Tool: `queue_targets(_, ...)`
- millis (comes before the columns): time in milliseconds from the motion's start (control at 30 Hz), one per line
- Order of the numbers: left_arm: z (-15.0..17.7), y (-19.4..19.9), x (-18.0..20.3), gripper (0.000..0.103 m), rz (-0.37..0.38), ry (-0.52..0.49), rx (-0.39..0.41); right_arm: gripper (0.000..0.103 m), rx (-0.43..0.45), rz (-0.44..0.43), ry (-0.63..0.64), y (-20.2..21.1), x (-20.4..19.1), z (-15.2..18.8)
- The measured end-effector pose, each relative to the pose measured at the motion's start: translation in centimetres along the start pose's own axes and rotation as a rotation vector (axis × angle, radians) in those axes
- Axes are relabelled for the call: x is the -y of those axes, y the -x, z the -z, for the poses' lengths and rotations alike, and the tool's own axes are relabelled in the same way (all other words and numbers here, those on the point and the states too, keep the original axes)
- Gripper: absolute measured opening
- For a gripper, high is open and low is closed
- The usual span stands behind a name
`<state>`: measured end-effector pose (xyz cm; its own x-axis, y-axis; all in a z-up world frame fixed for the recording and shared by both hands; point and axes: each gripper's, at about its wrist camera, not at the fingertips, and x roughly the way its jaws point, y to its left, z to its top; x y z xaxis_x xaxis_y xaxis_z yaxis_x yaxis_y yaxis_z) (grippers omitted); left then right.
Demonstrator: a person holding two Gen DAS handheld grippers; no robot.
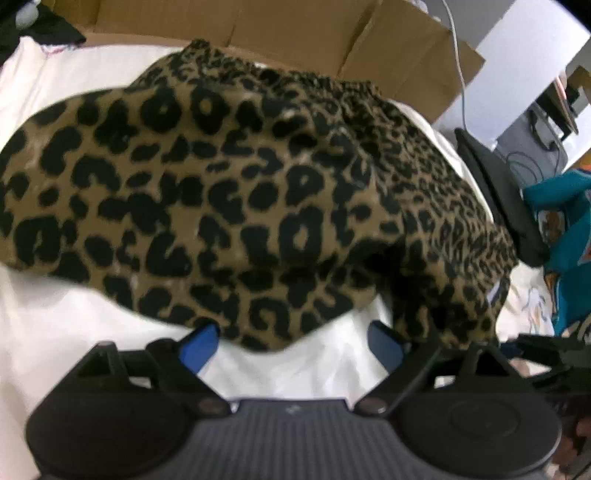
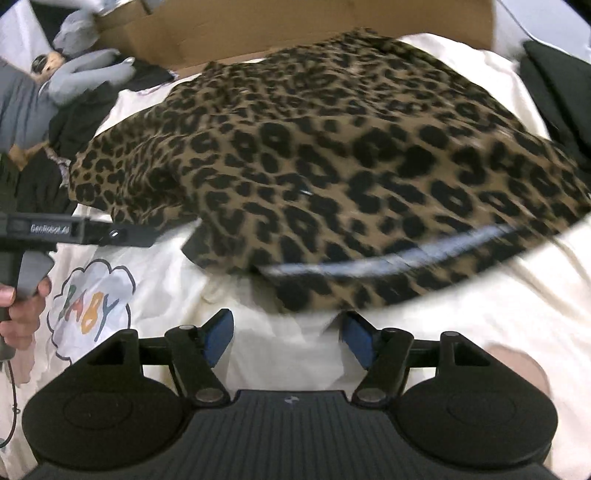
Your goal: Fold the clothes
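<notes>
I see leopard-print garment (image 1: 236,192) blurred on white bedsheet (image 1: 74,332), far edge against cardboard box (image 1: 258,22). Left gripper (image 1: 291,343) and right gripper (image 2: 286,336): jaws apart, gripping nothing.

Bright, even indoor light, soft shadows only. Both views motion-blurred; leopard-print garment (image 2: 332,166) smeared worst along its near hem in right wrist view. Strong fisheye bending, dark vignette corners. White bedsheet (image 1: 55,332) nearly blown out.
</notes>
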<state>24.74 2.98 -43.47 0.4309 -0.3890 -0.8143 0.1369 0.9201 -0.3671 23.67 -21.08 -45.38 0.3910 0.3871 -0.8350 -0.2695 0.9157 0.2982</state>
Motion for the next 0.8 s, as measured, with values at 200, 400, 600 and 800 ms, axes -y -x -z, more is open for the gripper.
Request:
queue_targets(200, -0.6, 0.0, 0.4, 0.073, 0.046, -0.023, 0.091, 0.075, 0.063, -0.035, 0.046, -0.5, -2.5, -2.0)
queue_targets(400, -0.5, -1.1, 0.8, 0.053, 0.031, -0.045, 0.116, 0.071, 0.067, -0.01, -0.022, -2.0, -2.1, -4.1)
queue_targets(600, -1.1, 0.1, 1.1, 0.003, 0.086, -0.05, 0.12, 0.006, 0.038, -0.033, -0.089, -2.1, -0.1, -4.5)
queue_targets(800, -0.4, 4.1, 2.2, 0.002, 0.112, -0.113, 0.103, 0.002, 0.025, -0.103, -0.14, 0.2, 0.3, -3.7)
